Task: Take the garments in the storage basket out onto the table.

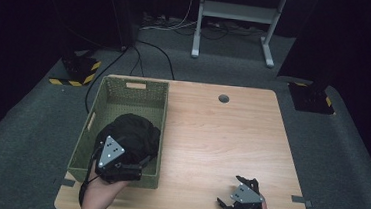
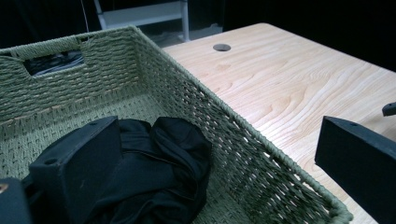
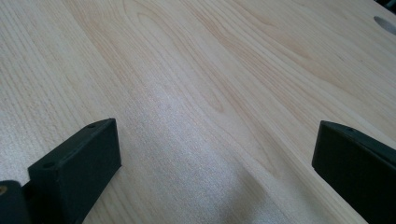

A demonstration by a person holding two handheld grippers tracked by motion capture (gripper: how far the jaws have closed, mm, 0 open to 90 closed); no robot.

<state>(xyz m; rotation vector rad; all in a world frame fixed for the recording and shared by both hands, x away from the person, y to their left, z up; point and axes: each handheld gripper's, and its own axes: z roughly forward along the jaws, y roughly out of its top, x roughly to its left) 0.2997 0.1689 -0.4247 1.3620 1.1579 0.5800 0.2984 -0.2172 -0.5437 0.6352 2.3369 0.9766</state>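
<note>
My left gripper [image 1: 118,165] hangs over the near end of the green woven basket [image 1: 124,95], its 2 jaws spread wide and grasping nothing. One jaw sits inside the basket against the black cloth [image 2: 161,179]; the other is outside its right wall, above the wooden table [image 1: 220,152]. The cloth lies bunched in the basket's near half. My right gripper [image 1: 238,201] rests well to the right of the basket, near the table's front edge, jaws released and empty.
</note>
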